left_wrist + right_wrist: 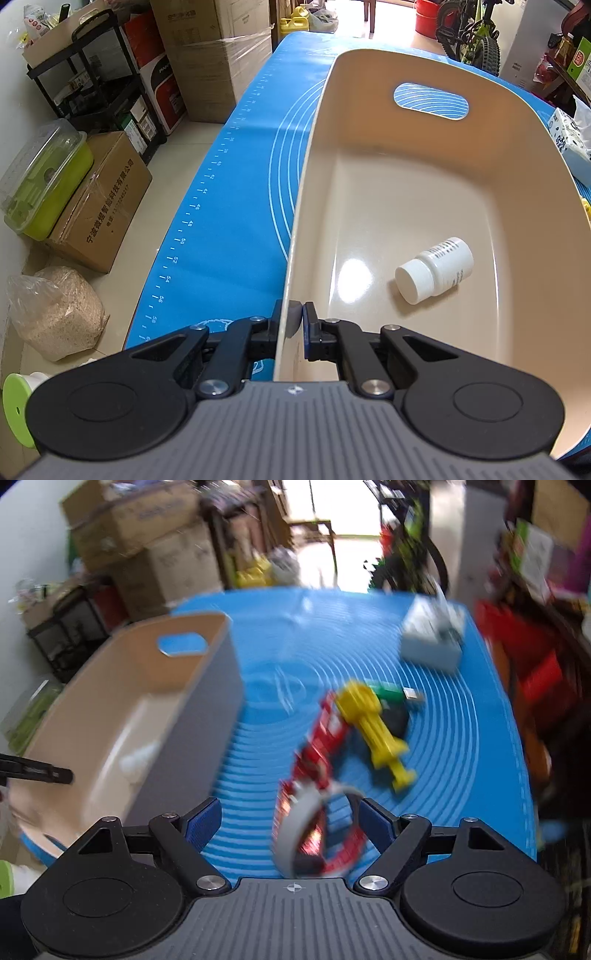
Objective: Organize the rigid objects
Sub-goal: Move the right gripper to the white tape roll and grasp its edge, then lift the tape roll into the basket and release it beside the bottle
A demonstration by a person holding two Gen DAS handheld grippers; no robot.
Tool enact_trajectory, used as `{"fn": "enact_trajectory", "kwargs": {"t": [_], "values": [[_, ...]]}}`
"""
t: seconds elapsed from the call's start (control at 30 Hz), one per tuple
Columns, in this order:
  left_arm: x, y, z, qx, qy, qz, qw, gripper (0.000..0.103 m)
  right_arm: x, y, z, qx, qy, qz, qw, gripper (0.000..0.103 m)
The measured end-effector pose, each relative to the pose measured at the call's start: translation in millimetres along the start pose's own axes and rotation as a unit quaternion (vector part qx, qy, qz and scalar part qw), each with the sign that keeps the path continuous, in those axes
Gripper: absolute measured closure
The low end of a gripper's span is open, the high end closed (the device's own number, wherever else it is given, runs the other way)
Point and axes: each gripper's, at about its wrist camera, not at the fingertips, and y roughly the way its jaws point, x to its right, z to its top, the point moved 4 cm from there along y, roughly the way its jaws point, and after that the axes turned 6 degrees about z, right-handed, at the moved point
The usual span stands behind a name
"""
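Observation:
My left gripper point(300, 314) is shut on the near left wall of a beige bin point(314, 147), one pad on each side of the wall. Inside the bin a white pill bottle point(436, 269) lies on its side. In the blurred right wrist view my right gripper point(288, 805) stands open above the blue mat point(461, 760), right of the bin point(129, 686). A grey ring point(306, 812) and a red strip-like item point(321, 746) lie below and between its fingers, untouched. Beyond them are a yellow toy point(376, 731), a green piece point(388, 692) and a black piece point(395, 720).
A tissue pack point(432, 638) sits at the mat's far right. Left of the table, on the floor, stand cardboard boxes point(99, 206), a green lidded container point(48, 177), a bag of grain point(59, 314) and a black shelf point(88, 74). A bicycle point(472, 33) is behind the table.

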Motion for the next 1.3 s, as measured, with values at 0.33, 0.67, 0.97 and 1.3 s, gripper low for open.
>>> {"fn": "enact_trajectory", "kwargs": {"t": [0.33, 0.67, 0.97, 1.3], "values": [[0.5, 0.0, 0.1, 0.000, 0.000, 0.000, 1.0000, 0.093, 16.0, 17.9, -6.4, -0.012, 0.056, 0.031, 0.998, 0.039], [0.3, 0.1, -0.1, 0.000, 0.000, 0.000, 1.0000, 0.092, 18.9, 19.1, -6.8, -0.001, 0.068, 0.050, 0.996, 0.079], [1.9, 0.8, -0.5, 0.000, -0.002, -0.001, 1.0000, 0.092, 26.0, 2.3, -0.2, 0.028, 0.081, 0.025, 0.996, 0.081], [2.8, 1.1, -1.0, 0.000, -0.004, -0.002, 1.0000, 0.092, 38.1, -1.4, -9.6, 0.004, 0.102, 0.014, 0.995, 0.081]]}}
